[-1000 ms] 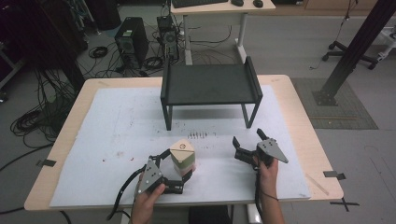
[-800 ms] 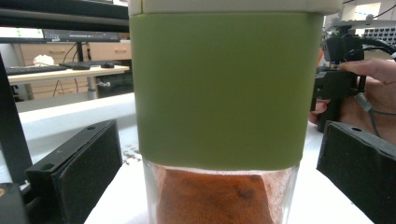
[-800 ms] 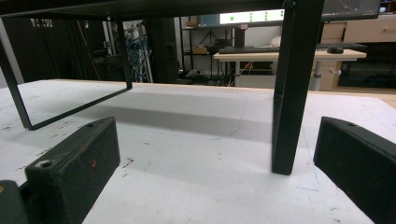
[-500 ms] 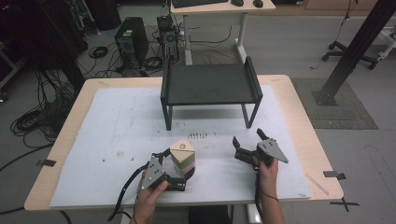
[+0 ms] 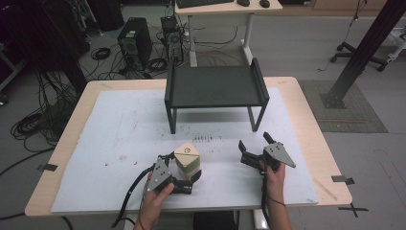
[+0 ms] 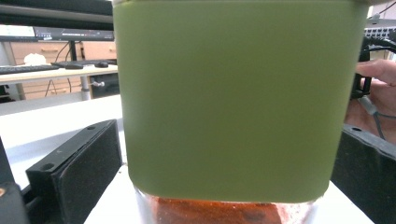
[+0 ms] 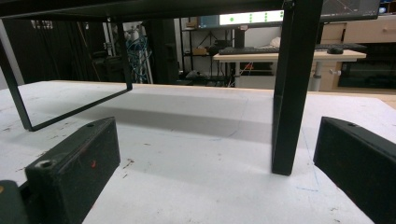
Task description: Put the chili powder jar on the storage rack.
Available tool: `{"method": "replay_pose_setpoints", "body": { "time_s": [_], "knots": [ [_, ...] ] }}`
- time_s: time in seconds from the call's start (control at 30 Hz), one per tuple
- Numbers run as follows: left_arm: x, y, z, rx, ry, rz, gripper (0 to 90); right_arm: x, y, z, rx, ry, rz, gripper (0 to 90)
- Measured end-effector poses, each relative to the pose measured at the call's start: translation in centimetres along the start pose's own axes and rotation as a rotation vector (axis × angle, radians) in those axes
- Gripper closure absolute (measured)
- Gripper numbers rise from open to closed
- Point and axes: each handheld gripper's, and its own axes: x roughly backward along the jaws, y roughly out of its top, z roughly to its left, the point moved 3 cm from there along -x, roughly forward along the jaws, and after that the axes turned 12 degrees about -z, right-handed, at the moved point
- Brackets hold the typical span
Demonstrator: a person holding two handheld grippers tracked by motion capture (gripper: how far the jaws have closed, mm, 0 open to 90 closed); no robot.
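The left hand-held gripper (image 5: 187, 178) has been edged around the jar (image 5: 187, 160), jaws wide, not yet clamped, while the right hand-held gripper (image 5: 253, 149) is kept open.

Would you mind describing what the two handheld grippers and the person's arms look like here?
Each hand carries a black two-jaw tool. The left gripper and right gripper both wear a grey three-cornered plate on top, and a black cable trails from each toward the table's near edge. Up close, the jaws are thick black blocks with small round holes in their top faces. The forearms are bare; no sleeves are visible.
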Motion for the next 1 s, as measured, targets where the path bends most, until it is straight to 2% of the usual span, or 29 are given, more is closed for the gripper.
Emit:
{"method": "replay_pose_setpoints", "body": {
  "time_s": [1.0],
  "knots": [
    [0.07, 0.01, -0.1, -0.012, 0.002, -0.009, 0.2, 0.02, 0.0, 0.0, -0.002, -0.002, -0.001, 0.0]
  ]
}}
